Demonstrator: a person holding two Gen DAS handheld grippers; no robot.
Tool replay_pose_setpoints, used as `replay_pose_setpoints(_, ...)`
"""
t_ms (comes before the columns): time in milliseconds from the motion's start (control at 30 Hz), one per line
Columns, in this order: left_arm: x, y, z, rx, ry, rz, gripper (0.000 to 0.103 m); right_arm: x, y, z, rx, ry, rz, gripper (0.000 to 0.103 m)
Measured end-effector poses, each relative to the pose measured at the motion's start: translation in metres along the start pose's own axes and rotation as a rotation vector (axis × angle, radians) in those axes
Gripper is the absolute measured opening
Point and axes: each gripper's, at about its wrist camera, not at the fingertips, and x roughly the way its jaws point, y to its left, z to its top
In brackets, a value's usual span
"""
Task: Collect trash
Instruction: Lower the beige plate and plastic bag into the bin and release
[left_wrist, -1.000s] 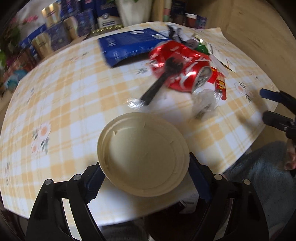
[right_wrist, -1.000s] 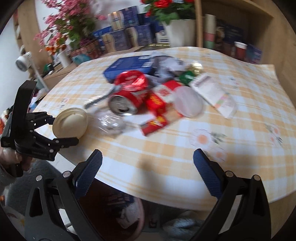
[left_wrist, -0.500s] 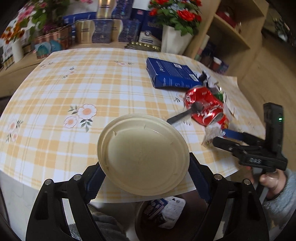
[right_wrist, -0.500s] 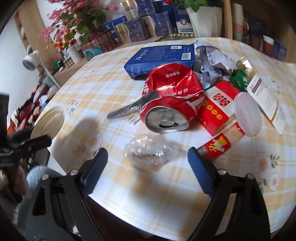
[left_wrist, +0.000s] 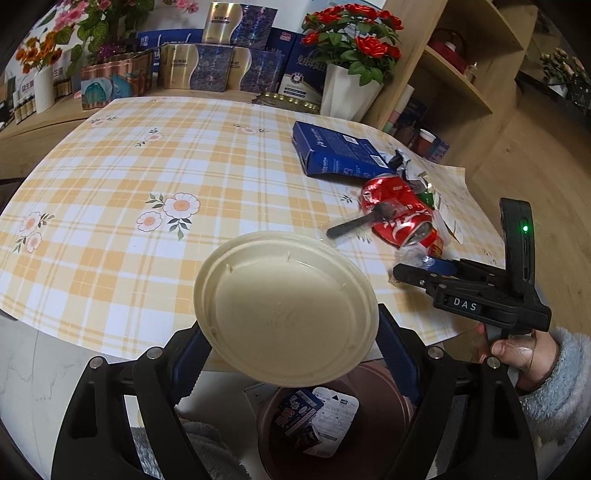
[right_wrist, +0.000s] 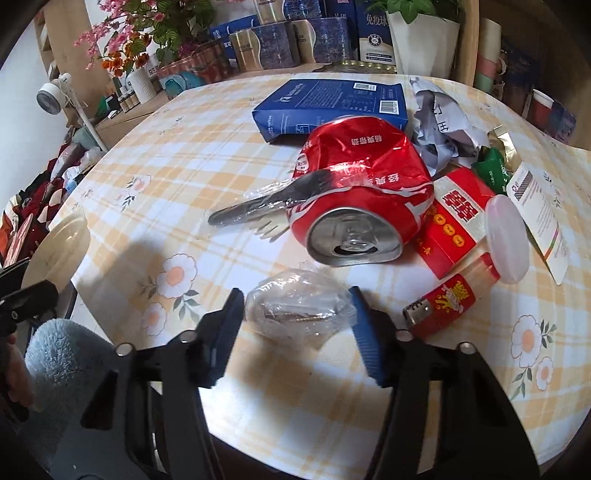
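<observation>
Here, in the left wrist view, the left gripper (left_wrist: 286, 354) pinches a cream plastic lid (left_wrist: 286, 306) across its width and holds it beyond the table's near edge, directly above the brown bin (left_wrist: 373, 417); judged ready for release. The right gripper (left_wrist: 417, 271) lies to the right, at the table's near right edge.

In the right wrist view, the right gripper (right_wrist: 297, 325) has its jaws closing, with a crumpled clear plastic wrapper (right_wrist: 299, 310) squarely between them near the table's near edge. The blue pads (right_wrist: 365, 339) appear just to meet its sides. The wrapper's long axis runs across the jaws. The red can (right_wrist: 362, 199) lies just beyond. The right hand is plainly the nearer one.
</observation>
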Motion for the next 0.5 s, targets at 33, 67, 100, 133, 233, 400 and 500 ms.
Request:
replay_pose_setpoints(33,-0.001,-0.001,-0.001,0.005,-0.001,-0.003,0.081,-0.004,0.001,-0.002,-0.005,-0.012,-0.005,0.052)
replay_pose_setpoints(67,-0.002,-0.004,-0.002,0.012,-0.004,-0.007,0.081,-0.008,0.002,-0.004,-0.010,-0.021,-0.005,0.052)
replay_pose_setpoints(100,-0.002,-0.005,-0.002,0.017,-0.004,-0.009,0.081,-0.012,0.003,-0.005,-0.014,-0.029,-0.003,0.051)
replay_pose_setpoints(133,-0.003,-0.007,-0.003,0.022,-0.005,-0.010,0.081,-0.018,0.004,-0.007,-0.020,-0.039,-0.001,0.051)
replay_pose_setpoints(233,-0.005,-0.013,-0.006,0.040,-0.010,-0.030,0.081,-0.037,0.007,-0.013,-0.036,-0.079,-0.003,0.050)
replay_pose_setpoints(400,-0.010,-0.026,-0.013,0.085,-0.009,-0.048,0.081,-0.076,0.007,-0.024,-0.035,-0.164,0.017,0.050)
replay_pose_setpoints(500,-0.011,-0.036,-0.022,0.111,0.004,-0.067,0.081,-0.098,0.008,-0.037,-0.035,-0.203,0.026,0.050)
